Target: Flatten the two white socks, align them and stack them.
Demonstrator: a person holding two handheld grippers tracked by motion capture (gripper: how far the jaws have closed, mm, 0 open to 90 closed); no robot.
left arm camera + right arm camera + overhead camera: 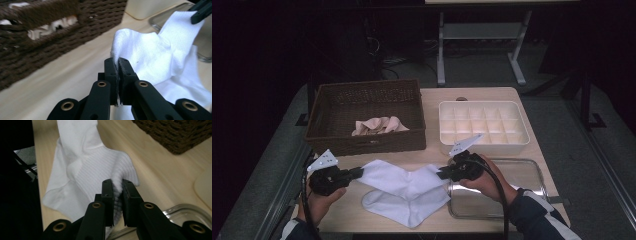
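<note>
We see the left gripper (357,173) and the right gripper (442,174) facing each other over the table (432,155), each clamped on one end of a white sock (404,180). In the left gripper view, the left gripper (118,62) has its jaws pressed together on a thin fold of the sock (150,57), which spreads away from the jaw tips, up and to their right, towards the other gripper's black tip at the upper right corner. In the right gripper view, the right gripper (117,183) pinches a thicker bunch of the ribbed sock (97,170) between its jaws, which stand slightly apart around the cloth; the rest of the sock runs off beyond the tips and to their left. A second layer of white sock fabric (404,205) lies flat on the table below the span between the two grippers.

Beyond the left jaws and to their left stands a brown wicker basket (367,142) holding a pinkish cloth (379,125). A clear glass tray (532,172) lies under the right hand (484,182), and a white compartment box (484,125) sits past the right gripper.
</note>
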